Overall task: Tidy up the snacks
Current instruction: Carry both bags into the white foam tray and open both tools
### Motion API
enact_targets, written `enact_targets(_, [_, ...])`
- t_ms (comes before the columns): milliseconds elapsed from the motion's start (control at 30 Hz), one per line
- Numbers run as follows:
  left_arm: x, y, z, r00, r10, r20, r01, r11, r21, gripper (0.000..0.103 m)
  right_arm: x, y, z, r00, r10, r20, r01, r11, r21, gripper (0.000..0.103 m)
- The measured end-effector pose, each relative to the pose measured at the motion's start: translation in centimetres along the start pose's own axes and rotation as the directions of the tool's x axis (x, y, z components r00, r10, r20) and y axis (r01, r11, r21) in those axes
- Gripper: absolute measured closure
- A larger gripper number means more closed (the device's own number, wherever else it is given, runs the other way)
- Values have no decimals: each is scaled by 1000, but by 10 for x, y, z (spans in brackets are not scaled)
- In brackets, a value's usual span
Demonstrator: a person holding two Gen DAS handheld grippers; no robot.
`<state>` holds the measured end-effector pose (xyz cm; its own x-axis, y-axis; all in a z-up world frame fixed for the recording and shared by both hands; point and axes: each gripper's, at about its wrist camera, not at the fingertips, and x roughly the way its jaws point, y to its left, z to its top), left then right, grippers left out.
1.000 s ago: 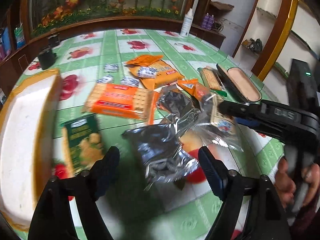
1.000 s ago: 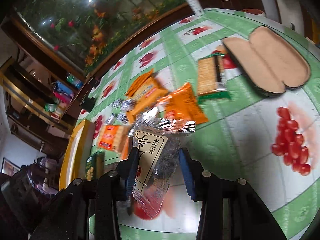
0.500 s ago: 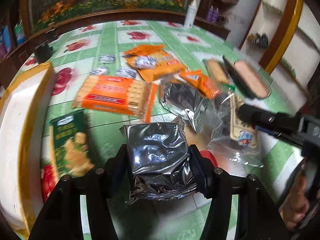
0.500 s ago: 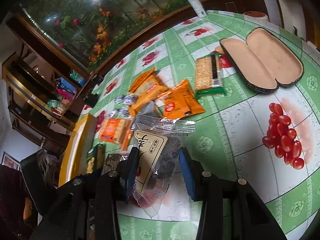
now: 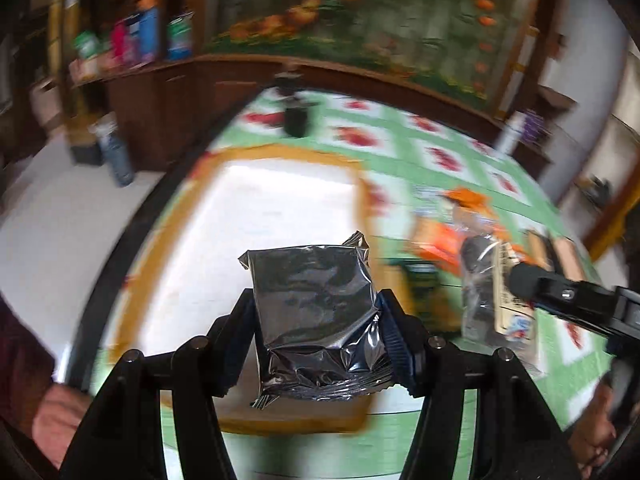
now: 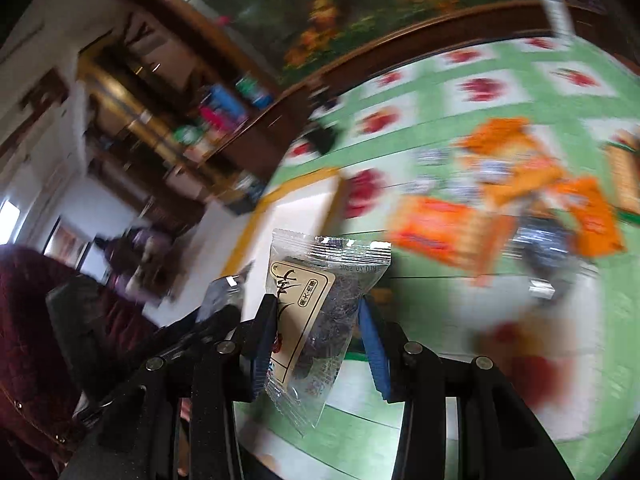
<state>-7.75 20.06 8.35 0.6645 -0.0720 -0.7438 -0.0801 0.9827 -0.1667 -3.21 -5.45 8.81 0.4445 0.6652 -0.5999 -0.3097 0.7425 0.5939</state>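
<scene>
Silver foil packet (image 5: 316, 304): pinched between the 2 black fingers (image 5: 394, 336) of the left gripper (image 5: 318, 334); its crinkled lower seam hangs below the pads, its top corners stand above them.
Left jaws: pressed in on both sides of the packet, which fills the gap between them.
Clear packet (image 6: 316, 308): clamped in the right gripper (image 6: 318, 340), tilted, with a cream label bearing dark characters and a dark snack visible inside.
Right jaws: blue-lined pads (image 6: 372, 344) squeeze the packet at its middle; its crimped top edge sticks out past the fingertips and its lower corner trails down between the arms.
Tray (image 5: 256, 152): white inside with an orange-yellow rim; in the left wrist view it lies directly behind the silver packet, in the right wrist view up and to the left of the clear packet.
Tablecloth (image 6: 520, 400): green and white squares with red fruit prints, blurred.
Loose snacks: orange packs (image 6: 444, 228) and several smaller blurred wrappers lie on the cloth to the right of the tray, well apart from both grippers.
Person: a dark red sleeve (image 6: 24, 340) at the left edge of the right wrist view.
</scene>
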Motion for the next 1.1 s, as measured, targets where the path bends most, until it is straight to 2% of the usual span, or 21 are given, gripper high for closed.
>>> enact_targets(167, [19,47,-3,997,68,-29,-70,995,-66,43,65,46,3,996,-4,-88,-3,997,-82,58])
enact_targets(333, [29,74,-8,995,84,-55,-90,990,-107,42,114,59,-3,988,-51,-149,35,993,-110,58])
enact_targets(400, [29,81,-9,997,60,-55,-67,989,-134,39,126,60,-5,986,-72,-154,53,991,-124,58])
enact_targets(500, [24,88,-9,999,30,-35,-36,983,-180,27,135,62,-6,986,-99,-135,80,987,-139,55])
enact_targets(533, [20,89,-9,1000,19,-22,-23,981,-195,27,136,63,-5,987,-94,-132,76,987,-138,55])
enact_targets(633, [10,91,-8,1000,27,7,-25,976,-215,27,125,60,2,991,-77,-112,63,991,-121,55])
enact_targets(700, [1,88,-8,999,31,31,-23,976,-218,25,102,56,9,995,-69,-70,60,992,-114,55])
enact_targets(800, [-13,81,-9,997,24,68,-10,978,-209,21,60,36,16,994,-105,7,105,989,-104,51])
enact_targets(833, [-17,78,-10,997,20,77,-5,979,-202,21,45,25,17,991,-131,33,133,987,-94,46])
enact_targets(900, [-19,68,-12,997,7,81,8,982,-189,21,16,2,17,977,-198,75,203,977,-68,43])
enact_targets(967, [-21,55,-14,997,-27,77,40,985,-169,21,-12,-29,13,954,-281,104,286,958,-34,43])
enact_targets(1100, [-18,18,-18,995,-81,49,86,993,-87,21,-46,-83,7,912,-396,109,391,918,64,43])
